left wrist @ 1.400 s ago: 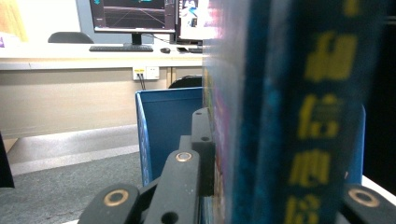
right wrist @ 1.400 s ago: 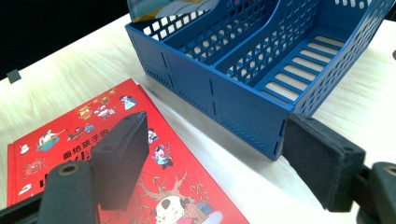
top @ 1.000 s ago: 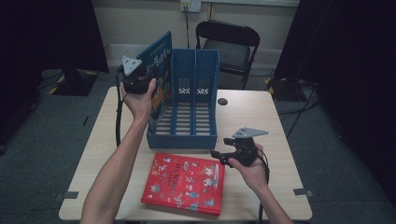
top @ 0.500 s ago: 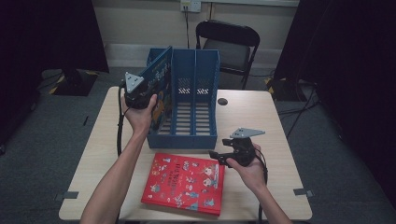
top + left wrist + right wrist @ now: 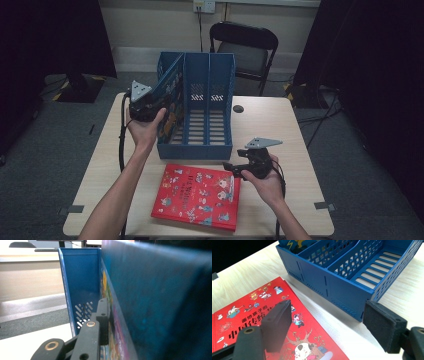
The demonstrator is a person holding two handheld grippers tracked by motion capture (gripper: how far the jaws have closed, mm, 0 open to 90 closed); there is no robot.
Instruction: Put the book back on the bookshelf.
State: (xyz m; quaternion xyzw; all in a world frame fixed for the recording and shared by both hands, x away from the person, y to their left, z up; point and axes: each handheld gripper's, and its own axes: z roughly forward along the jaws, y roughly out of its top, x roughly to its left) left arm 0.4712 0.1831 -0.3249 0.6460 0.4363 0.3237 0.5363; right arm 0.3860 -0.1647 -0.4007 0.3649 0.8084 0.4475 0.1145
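A blue picture book [image 5: 170, 96] stands tilted in the left compartment of a blue three-slot file rack [image 5: 200, 148]. My left gripper [image 5: 155, 106] is shut on the book's upper edge. In the left gripper view one black jaw [image 5: 102, 320] presses against the book's cover [image 5: 155, 305], with the rack's wall [image 5: 75, 287] behind it. A red picture book [image 5: 197, 195] lies flat in front of the rack. My right gripper [image 5: 231, 170] is open at that book's right edge. Its pads [image 5: 277, 323] stand wide apart over the red book [image 5: 244, 320] and the rack's corner [image 5: 347, 292].
The wooden table [image 5: 295, 135] has bare room to the right of the rack. A small dark round thing [image 5: 238, 108] lies near the back edge. A black folding chair [image 5: 245, 50] stands behind the table. Dark curtains hang on both sides.
My left gripper has come down and forward with the blue book, which now sits lower in the rack's left compartment. The right gripper has barely moved.
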